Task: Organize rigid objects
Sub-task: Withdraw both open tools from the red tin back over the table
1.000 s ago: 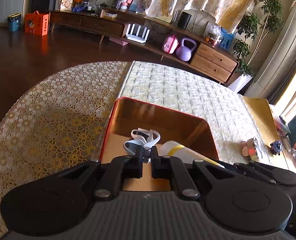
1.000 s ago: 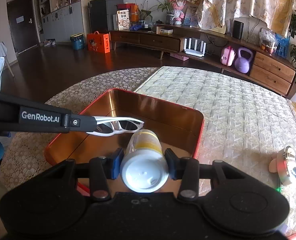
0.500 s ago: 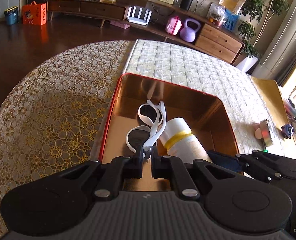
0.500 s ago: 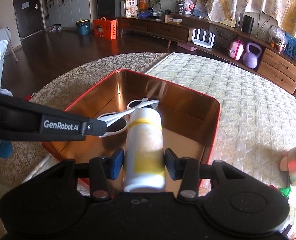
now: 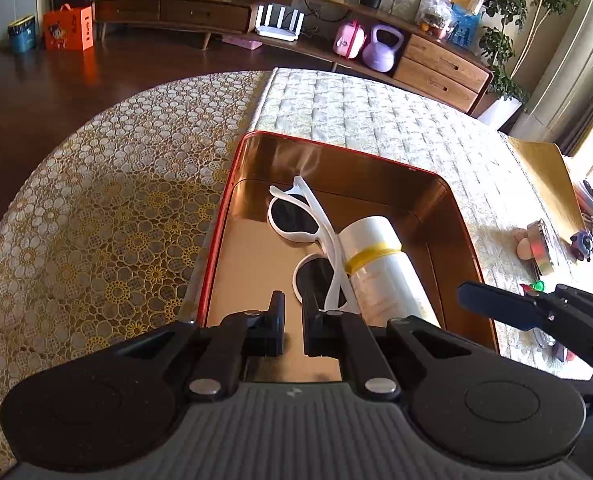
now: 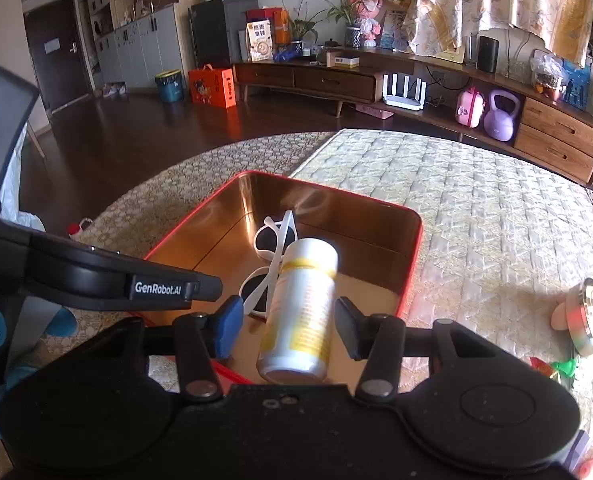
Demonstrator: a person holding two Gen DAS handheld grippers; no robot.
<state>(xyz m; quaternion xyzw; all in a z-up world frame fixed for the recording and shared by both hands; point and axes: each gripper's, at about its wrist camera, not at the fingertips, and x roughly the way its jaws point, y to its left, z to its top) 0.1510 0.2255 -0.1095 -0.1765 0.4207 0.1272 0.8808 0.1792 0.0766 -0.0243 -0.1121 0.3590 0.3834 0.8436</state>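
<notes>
Lying in the tin (image 5: 232, 216): white sunglasses (image 5: 312, 236) and a white bottle (image 5: 380, 272) with a yellow band, side by side, touching.
Left view, left gripper (image 5: 293, 320): jaws closed on nothing, at the tin's near edge, just short of the sunglasses.
Left view, table (image 5: 96, 208): lace cloth on the left, quilted mat further right.
Right view, right gripper (image 6: 286, 326): jaws have just been opening; the bottle (image 6: 302, 308) lies between the pads, clear of both.
Right view, sunglasses (image 6: 270, 264): left of the bottle, reaching toward the tin's (image 6: 410, 272) far wall.
Right view, left gripper (image 6: 200, 290): at the tin's left rim.
</notes>
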